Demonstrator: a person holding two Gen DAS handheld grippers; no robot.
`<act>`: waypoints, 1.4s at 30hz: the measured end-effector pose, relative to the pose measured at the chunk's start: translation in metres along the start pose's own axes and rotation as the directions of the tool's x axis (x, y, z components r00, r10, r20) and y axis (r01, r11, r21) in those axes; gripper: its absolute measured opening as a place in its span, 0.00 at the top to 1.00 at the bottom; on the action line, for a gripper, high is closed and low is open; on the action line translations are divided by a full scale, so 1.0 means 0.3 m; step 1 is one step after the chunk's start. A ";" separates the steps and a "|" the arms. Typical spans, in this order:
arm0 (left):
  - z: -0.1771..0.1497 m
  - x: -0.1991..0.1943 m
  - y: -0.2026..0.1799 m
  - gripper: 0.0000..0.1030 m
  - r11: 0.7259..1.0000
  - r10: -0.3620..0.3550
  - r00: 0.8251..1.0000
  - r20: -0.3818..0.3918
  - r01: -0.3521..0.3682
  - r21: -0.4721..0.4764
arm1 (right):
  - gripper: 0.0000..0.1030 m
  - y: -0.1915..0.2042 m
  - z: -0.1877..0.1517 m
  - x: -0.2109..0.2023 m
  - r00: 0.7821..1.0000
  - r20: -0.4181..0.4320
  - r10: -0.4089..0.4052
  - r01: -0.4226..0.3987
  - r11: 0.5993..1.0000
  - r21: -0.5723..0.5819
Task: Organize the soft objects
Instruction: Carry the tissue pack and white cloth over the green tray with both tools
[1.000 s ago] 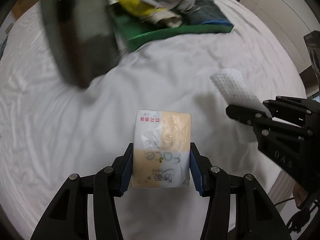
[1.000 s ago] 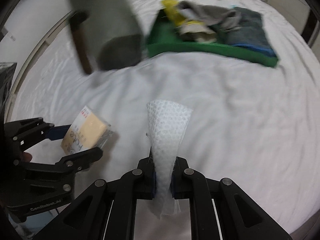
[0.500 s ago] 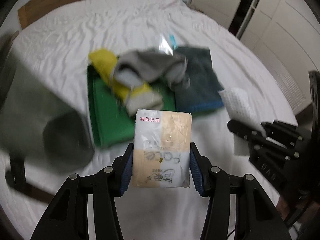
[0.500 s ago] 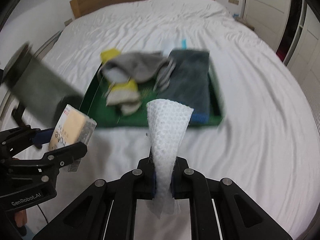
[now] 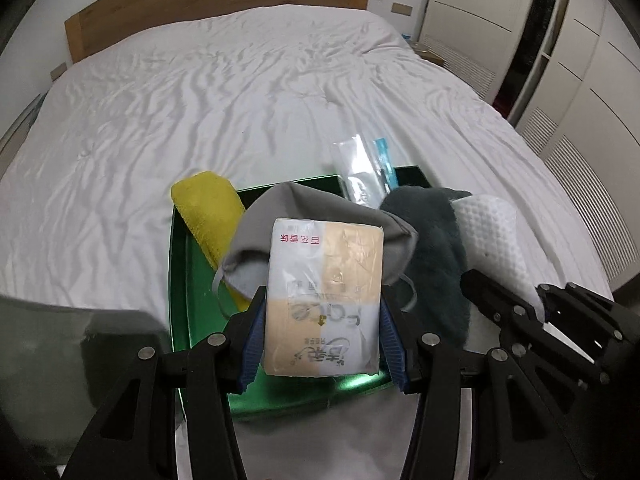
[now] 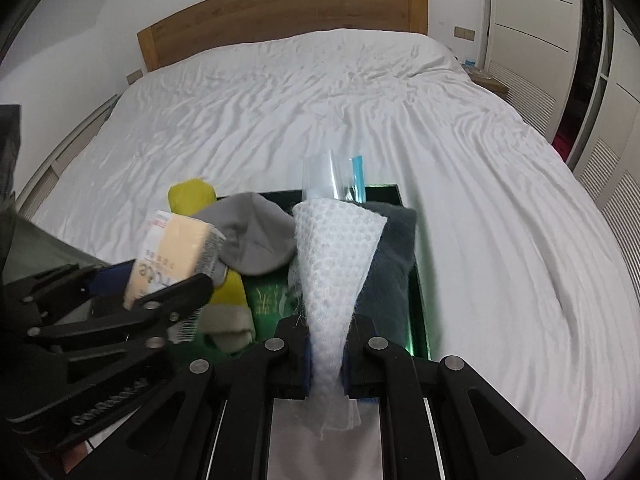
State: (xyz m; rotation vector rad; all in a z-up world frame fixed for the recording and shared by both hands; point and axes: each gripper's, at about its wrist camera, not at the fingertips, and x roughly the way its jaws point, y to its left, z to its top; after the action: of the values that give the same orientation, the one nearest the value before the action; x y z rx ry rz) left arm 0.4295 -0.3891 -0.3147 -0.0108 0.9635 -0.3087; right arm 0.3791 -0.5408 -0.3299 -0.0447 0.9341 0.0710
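Across the whole frame spreads a bed (image 5: 200, 92) with a creased white sheet, a wooden headboard (image 6: 280, 12) along the top and white closet doors (image 5: 580, 60) at the right edge. At lower left of the right view, my left tongs (image 5: 320, 320) are clamped on a tissue pack (image 5: 324, 296), cream and white in clear wrap, with red Chinese characters near its top and "face" printed across its middle. Behind it, at centre, a green tray (image 5: 180, 280) lies on the sheet, holding a yellow towel (image 5: 208, 212), a grey cap (image 5: 312, 208), a dark teal cloth (image 5: 432, 248) and a clear packet (image 5: 364, 168) with a blue strip. Lower centre in the right view, my right tongs (image 6: 326, 360) are clamped on a white waffle cloth (image 6: 332, 264), which stands up over the tray.
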 end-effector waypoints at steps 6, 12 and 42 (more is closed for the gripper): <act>-0.005 0.050 -0.009 0.56 1.000 0.003 1.000 -0.027 -0.003 0.016 | 0.91 0.004 0.033 0.103 1.000 -0.002 0.006 -0.006 1.000 -0.005; -0.018 0.101 -0.023 0.56 1.000 0.000 0.998 -0.062 0.001 0.015 | 0.91 -0.005 0.055 0.153 1.000 -0.010 -0.006 0.006 1.000 -0.001; -0.084 0.172 0.056 0.55 0.994 0.104 0.988 -0.115 -0.102 0.025 | 0.90 0.045 0.069 0.291 0.999 -0.040 -0.011 0.009 0.999 -0.046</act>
State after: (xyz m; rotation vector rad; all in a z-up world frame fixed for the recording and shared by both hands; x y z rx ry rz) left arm 0.4407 -0.3833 -0.3732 0.0747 1.0730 -0.2245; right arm 0.4463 -0.5223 -0.3880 -0.0937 0.9728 0.0824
